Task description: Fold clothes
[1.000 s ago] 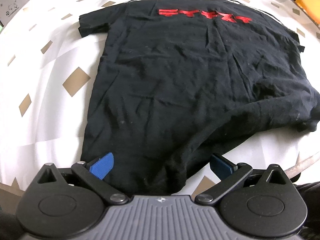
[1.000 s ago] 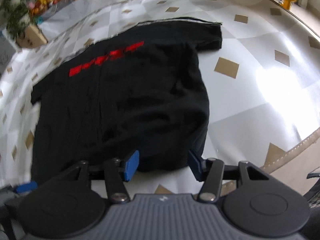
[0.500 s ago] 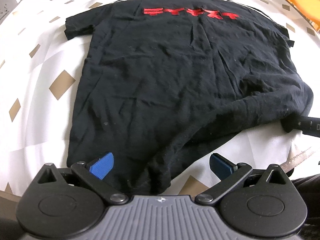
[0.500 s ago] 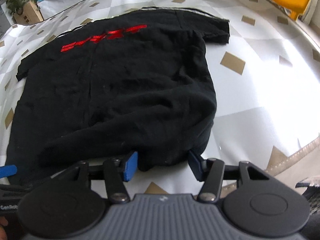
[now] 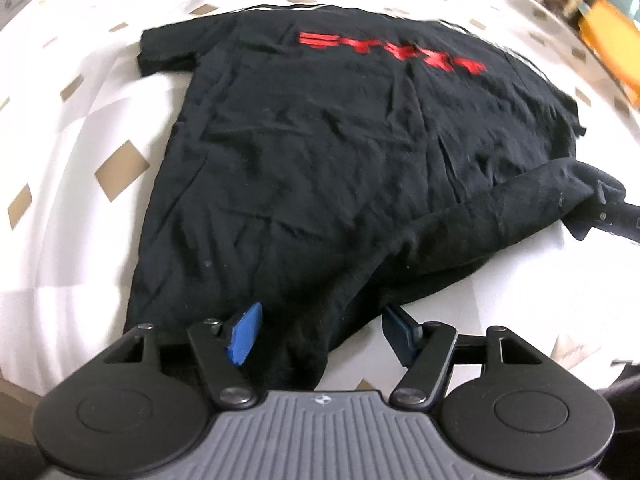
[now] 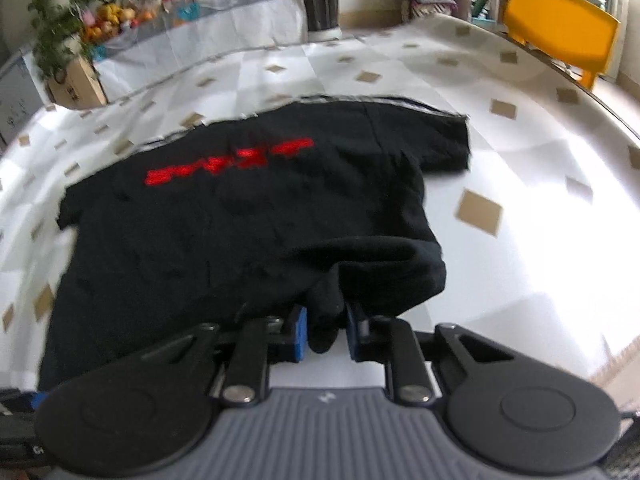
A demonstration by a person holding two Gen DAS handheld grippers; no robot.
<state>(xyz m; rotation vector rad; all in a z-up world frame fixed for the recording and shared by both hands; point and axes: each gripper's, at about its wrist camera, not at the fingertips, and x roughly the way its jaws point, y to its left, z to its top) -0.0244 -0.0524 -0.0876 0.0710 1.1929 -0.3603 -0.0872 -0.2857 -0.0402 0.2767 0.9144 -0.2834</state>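
A black T-shirt with red lettering lies spread on the white cloth-covered table, collar end far from me. My left gripper is open, its blue pads on either side of the shirt's near left hem corner. My right gripper is shut on the bunched near right hem corner of the T-shirt and lifts it a little. The right gripper also shows at the right edge of the left wrist view, with cloth in it.
The table has a white cover with tan diamonds. A yellow chair stands at the far right. A counter with plants and fruit runs along the back, with a cardboard box below it.
My right gripper has closed on the shirt's right hem corner and raised it. My left gripper's jaws have narrowed around the left hem corner. Both views have tilted up a little.
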